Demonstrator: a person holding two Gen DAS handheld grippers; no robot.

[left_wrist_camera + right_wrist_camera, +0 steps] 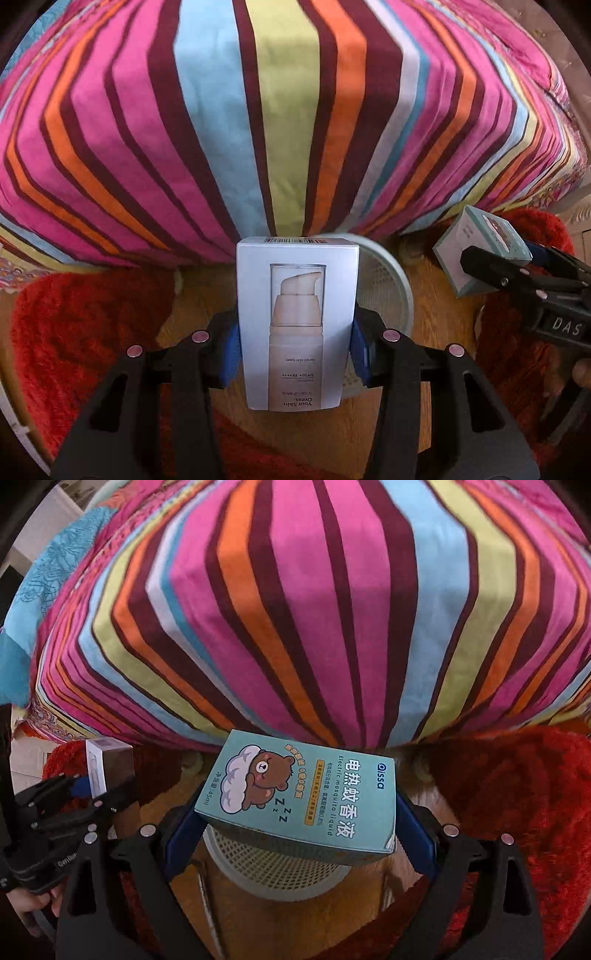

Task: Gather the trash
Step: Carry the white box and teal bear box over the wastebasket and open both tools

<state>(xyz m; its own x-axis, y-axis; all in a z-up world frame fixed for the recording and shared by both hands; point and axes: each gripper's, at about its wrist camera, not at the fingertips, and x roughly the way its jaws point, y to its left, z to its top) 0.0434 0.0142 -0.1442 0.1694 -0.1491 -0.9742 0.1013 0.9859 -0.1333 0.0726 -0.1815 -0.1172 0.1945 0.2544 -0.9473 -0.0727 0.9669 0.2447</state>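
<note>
The left gripper (297,354) is clamping the white cosmetics box (297,325) upright and the right gripper (295,823) is clamping the teal mosquito-liquid box (303,794) flatwise, both hanging over the mesh wastebasket (280,867) on the floor beside the bed's edge; the right one is sitting more squarely above its mouth

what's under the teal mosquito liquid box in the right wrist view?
A pale mesh wastebasket sits directly below the teal box, which the right gripper holds. The box covers the basket's opening, so its contents cannot be seen.

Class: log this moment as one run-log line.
left tongs: grip white box | right tongs: grip teal box | both above basket
</note>
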